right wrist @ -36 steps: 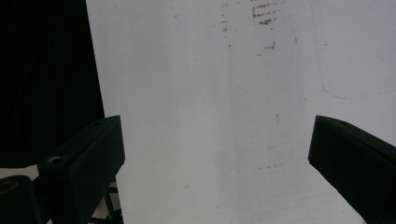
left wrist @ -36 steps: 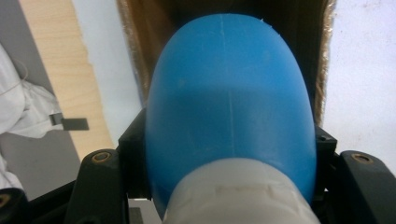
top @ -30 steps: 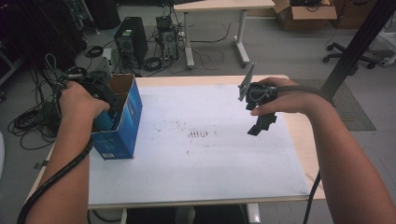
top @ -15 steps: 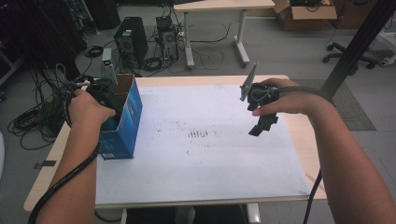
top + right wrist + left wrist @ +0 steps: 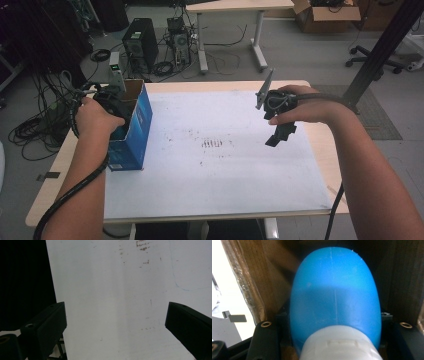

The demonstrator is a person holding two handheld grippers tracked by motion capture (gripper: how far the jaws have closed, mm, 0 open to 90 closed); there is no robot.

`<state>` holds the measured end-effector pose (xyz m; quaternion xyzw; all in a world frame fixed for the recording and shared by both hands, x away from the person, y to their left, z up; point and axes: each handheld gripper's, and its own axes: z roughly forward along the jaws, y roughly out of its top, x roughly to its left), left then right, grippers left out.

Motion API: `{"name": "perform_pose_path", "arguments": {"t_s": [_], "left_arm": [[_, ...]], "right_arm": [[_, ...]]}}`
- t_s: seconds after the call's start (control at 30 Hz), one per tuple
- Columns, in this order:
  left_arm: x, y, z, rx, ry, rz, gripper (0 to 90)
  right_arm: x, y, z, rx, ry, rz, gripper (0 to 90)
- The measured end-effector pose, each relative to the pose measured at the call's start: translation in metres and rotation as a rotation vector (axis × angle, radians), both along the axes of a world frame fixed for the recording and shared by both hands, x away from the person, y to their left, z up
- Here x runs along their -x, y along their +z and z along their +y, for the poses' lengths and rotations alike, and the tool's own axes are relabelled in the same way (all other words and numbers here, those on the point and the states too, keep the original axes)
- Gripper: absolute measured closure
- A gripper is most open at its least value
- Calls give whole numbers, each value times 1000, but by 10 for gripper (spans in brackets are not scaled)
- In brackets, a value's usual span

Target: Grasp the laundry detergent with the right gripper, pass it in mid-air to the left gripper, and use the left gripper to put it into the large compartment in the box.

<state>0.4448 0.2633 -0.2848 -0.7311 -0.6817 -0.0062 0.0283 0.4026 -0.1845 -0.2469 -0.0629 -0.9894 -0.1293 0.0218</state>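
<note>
In the high view, the left gripper point(image 5: 112, 102) sat at the left of the frame, its hand point(image 5: 95, 117) pushed down into the open top of a blue cardboard box point(image 5: 131, 131) that stood upright on the left edge of the white table point(image 5: 220, 170). The jaws themselves were hidden inside the box from this angle. At the right of the frame the right gripper point(image 5: 278, 137) was held above the white surface, well apart from the box, its black jaws pointing down and toward the lower part of the picture, with the grey plate point(image 5: 264, 89) rising at the top of it. A cable point(image 5: 70, 192) trailed from the left gripper down the lower left of the frame.

In the left gripper view, a blue bottle point(image 5: 334, 297) with a white cap point(image 5: 340, 343) took up the middle of the frame, cap toward the bottom. The black jaws stood close against both sides of the bottle, clamped on it, with the brown inner walls of the box at the left and right edges.

In the right gripper view, the two jaws stood wide apart at the lower left and lower right, with nothing between them, above the bare white tabletop point(image 5: 112, 302) with its faint brown marks in the upper part of the frame.
</note>
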Motion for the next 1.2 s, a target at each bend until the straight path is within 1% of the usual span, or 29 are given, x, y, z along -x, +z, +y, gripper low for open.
{"name": "perform_pose_path", "arguments": {"t_s": [0.13,0.33,0.43,0.67,0.7,0.77,0.87,1.03,1.07,1.2], "left_arm": [[0,-1,0,2,-5,1,382],[0,-2,1,5,-7,-7,380],[1,-2,1,6,-16,-13,376],[1,-2,4,32,-13,-17,359],[1,-2,5,41,-4,-17,349],[1,-1,5,45,3,-17,348],[2,0,5,45,8,-15,340],[3,1,5,43,6,-24,322],[3,2,4,43,7,-17,321],[4,4,3,37,-1,-22,303]], "right_arm": [[0,0,0,3,1,0,39],[2,1,-1,2,-2,1,39],[2,1,-2,4,-5,-1,39],[2,1,-4,4,-13,3,38],[2,0,-4,4,-10,2,39],[2,0,-3,4,-11,2,38],[3,0,-3,3,-10,4,38],[3,-1,-4,3,-15,11,39],[3,-2,-4,3,-13,10,38],[3,-2,-5,-3,-14,7,39]]}}
